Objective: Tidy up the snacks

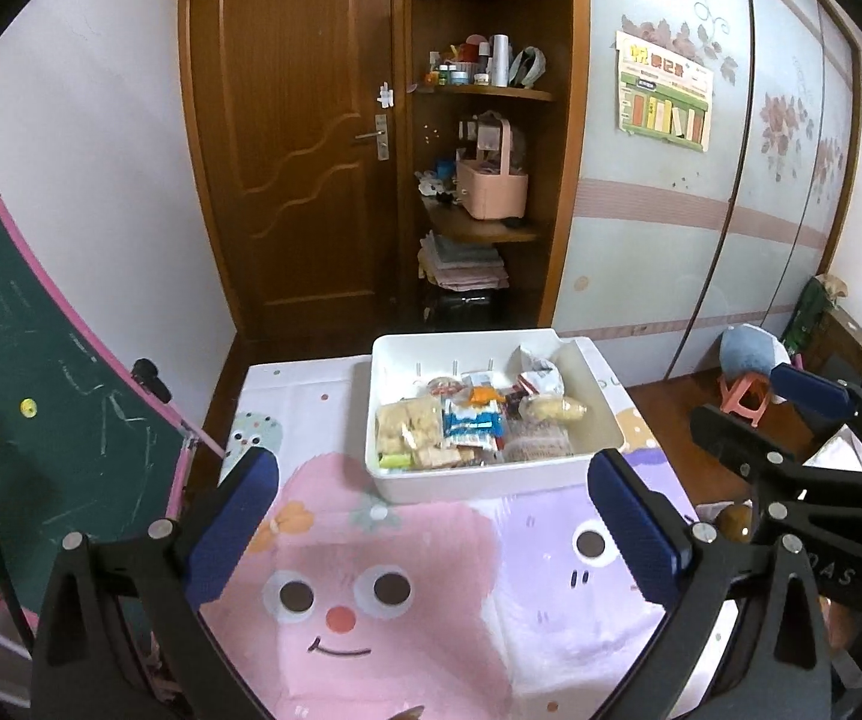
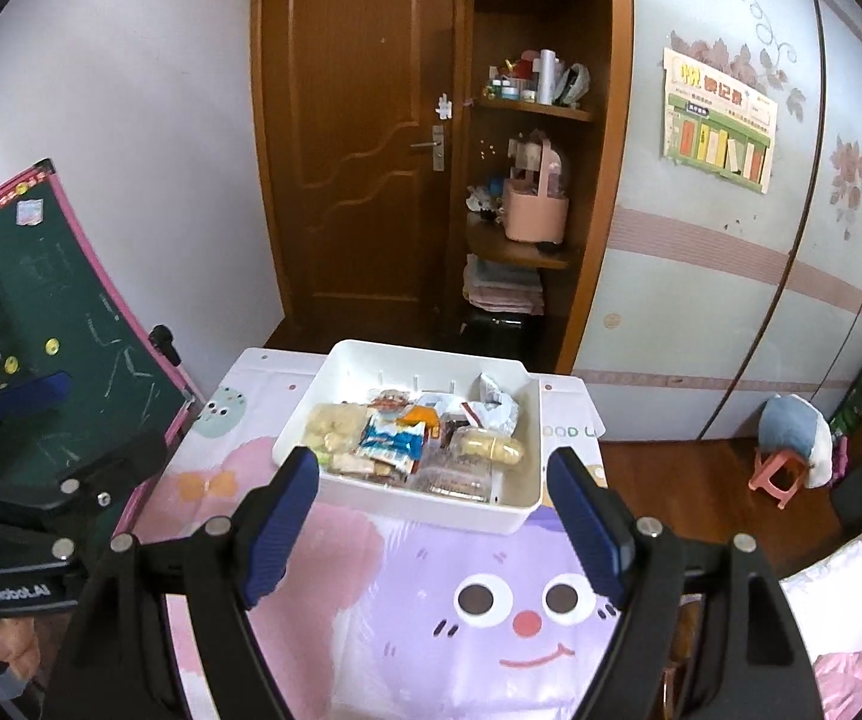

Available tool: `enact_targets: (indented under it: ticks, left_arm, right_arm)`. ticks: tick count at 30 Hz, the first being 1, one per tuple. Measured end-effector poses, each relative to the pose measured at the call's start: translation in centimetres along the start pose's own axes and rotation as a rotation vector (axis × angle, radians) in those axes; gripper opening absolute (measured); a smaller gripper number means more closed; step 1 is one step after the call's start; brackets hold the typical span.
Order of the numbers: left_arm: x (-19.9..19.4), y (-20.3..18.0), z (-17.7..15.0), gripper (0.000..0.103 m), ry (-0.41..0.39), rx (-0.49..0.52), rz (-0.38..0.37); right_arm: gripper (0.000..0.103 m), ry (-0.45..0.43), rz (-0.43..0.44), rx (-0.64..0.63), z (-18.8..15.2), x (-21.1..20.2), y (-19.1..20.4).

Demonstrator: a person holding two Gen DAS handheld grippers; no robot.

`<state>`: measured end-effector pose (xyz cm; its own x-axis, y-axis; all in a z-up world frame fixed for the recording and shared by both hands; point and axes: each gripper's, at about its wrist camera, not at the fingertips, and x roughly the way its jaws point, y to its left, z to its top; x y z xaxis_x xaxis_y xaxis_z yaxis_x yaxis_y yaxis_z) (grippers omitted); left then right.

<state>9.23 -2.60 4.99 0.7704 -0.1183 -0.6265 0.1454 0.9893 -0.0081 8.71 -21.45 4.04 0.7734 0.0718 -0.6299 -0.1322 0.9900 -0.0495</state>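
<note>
Table with cartoon cloth, one bin on it.

Table (image 1: pixel 311 378): covered by a cloth (image 1: pixel 407 540) printed with a pink smiling face, a purple face and small dots; the pink face lies under and between the left tongs (image 1: pixel 431 516), the purple face under the right tongs (image 2: pixel 431 516). Bin (image 1: pixel 479 486): white, open-topped, rectangular, standing directly on the cloth ahead of both tongs, toward the table's far edge, clear of their pads. Its near wall sits just beyond the fingertips in both wrist views. Snacks (image 1: pixel 467 420): assorted packets heaped inside the bin, not on the cloth. Remaining cloth around the tongs carries nothing else visible.
</note>
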Motion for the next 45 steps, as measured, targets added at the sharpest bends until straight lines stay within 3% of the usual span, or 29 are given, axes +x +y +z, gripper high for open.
enact_targets:
  ticks: [6,11,16,24,34,38,45]
  left_arm:
    - [-3.4,-0.2,-2.7,0.103,-0.023,-0.026,-0.014]
    - [-5.2,-0.8,-5.7,0.103,-0.032,-0.031,0.040]
    - [-5.0,-1.1,-9.2,0.103,0.077,-0.047,0.029]
    - [-5.2,-0.5,-13.7,0.103,0.107,-0.086,0.103]
    - [-5.1,0.3,-14.5,0.103,0.122,-0.123,0.159]
    - [-5.2,0.4,-14.4,0.103,0.111,-0.123,0.178]
    - [-3.9,0.5,-14.5,0.103,0.168,-0.128,0.156]
  right_arm:
    - [0.080,0.021,0.046,0.037,-3.2,-2.2,0.7]
    - [0.080,0.031,0.063,0.070,-6.5,-3.6,0.8]
    - [0.080,0.042,0.052,0.110,-9.7,-4.3,0.7]
    - [0.081,0.058,-0.047,0.079,-13.7,-4.6,2.5]
    - [0.081,0.069,-0.020,0.007,-14.3,-4.3,4.3]
    - [0.081,0.070,-0.025,0.027,-14.3,-4.2,3.9]
    - [0.081,0.078,-0.022,0.087,-14.2,-3.8,2.6]
